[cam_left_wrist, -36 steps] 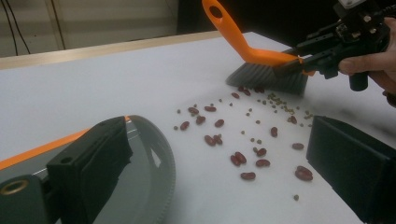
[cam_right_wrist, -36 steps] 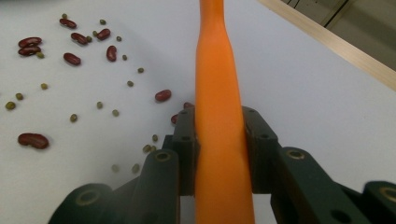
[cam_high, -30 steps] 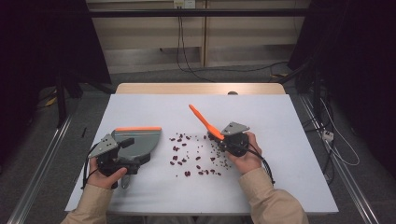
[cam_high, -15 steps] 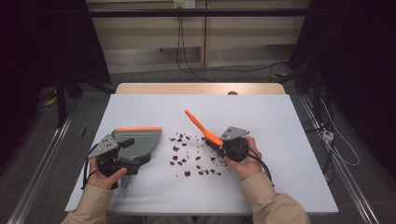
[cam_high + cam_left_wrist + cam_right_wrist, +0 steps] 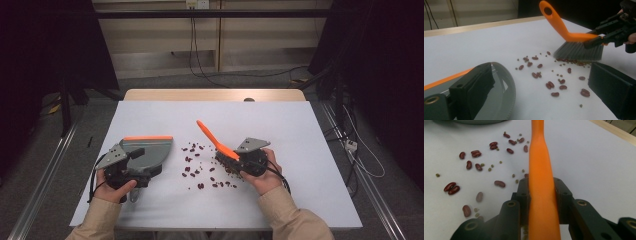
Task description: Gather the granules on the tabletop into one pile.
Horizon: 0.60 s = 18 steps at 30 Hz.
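while the right gripper (image 5: 235,159) stays out of the dustpan's reach, its jaws stand clamped on the orange back of a hand brush (image 5: 216,142), one jaw on each flank of the plastic as the right gripper view shows (image 5: 541,195). the brush's handle rises up and away from this gripper toward the far side of the table (image 5: 300,130); its grey bristles (image 5: 579,51) hang below the jaws and touch the near edge of the spill. outward from the bristles lie the scattered beans (image 5: 200,167), red kidney beans mixed with small green ones, spread between the two grippers and lying to the left of the right gripper. beyond them, the left gripper (image 5: 131,162) grips the grey dustpan (image 5: 152,150) by its handle part; one jaw presses on the pan wall in the left gripper view (image 5: 474,85), though the contact of the other jaw cannot be told. the pan's orange-lipped edge (image 5: 148,138) runs across the table, and its open mouth faces the beans.

judgement: the coming stroke runs from brush toward pan, right to left, so the brush's long bristle row should stay crosswise to that line. the right hand is nearer the beans.
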### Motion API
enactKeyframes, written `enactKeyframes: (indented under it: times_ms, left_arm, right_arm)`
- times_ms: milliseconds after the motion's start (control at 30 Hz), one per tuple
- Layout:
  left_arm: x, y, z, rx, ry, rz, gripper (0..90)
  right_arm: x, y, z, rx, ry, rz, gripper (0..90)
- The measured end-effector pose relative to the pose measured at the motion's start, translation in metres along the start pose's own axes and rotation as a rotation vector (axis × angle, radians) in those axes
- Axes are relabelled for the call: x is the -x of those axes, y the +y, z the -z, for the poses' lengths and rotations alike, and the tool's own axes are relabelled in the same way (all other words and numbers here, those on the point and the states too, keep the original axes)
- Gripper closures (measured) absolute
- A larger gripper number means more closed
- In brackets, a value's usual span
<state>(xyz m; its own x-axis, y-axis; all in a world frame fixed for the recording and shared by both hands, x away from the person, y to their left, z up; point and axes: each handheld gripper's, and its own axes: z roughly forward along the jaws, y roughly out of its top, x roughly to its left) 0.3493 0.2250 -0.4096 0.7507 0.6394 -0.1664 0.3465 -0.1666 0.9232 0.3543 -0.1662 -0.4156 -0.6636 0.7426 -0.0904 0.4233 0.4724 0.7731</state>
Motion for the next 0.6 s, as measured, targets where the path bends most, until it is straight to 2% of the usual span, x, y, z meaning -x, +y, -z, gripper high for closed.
enactKeyframes:
  times_ms: [100, 233, 400, 600]
  left_arm:
    - [0.000, 0.000, 0.000, 0.002, 0.000, 0.004, 5.8]
    - [-0.002, 0.000, 0.000, -0.001, 0.001, 0.007, 5.9]
    - [-0.001, 0.000, -0.001, -0.002, 0.003, 0.011, 5.9]
    - [0.000, 0.000, 0.000, -0.004, 0.009, 0.010, 5.9]
  right_arm:
    - [0.010, 0.007, 0.002, 0.038, -0.002, -0.025, 71.2]
    - [0.025, 0.020, -0.003, 0.073, -0.022, -0.022, 71.2]
    - [0.040, 0.026, -0.027, 0.070, -0.011, -0.012, 71.2]
    - [0.048, 0.031, -0.052, 0.078, -0.006, 0.005, 71.2]
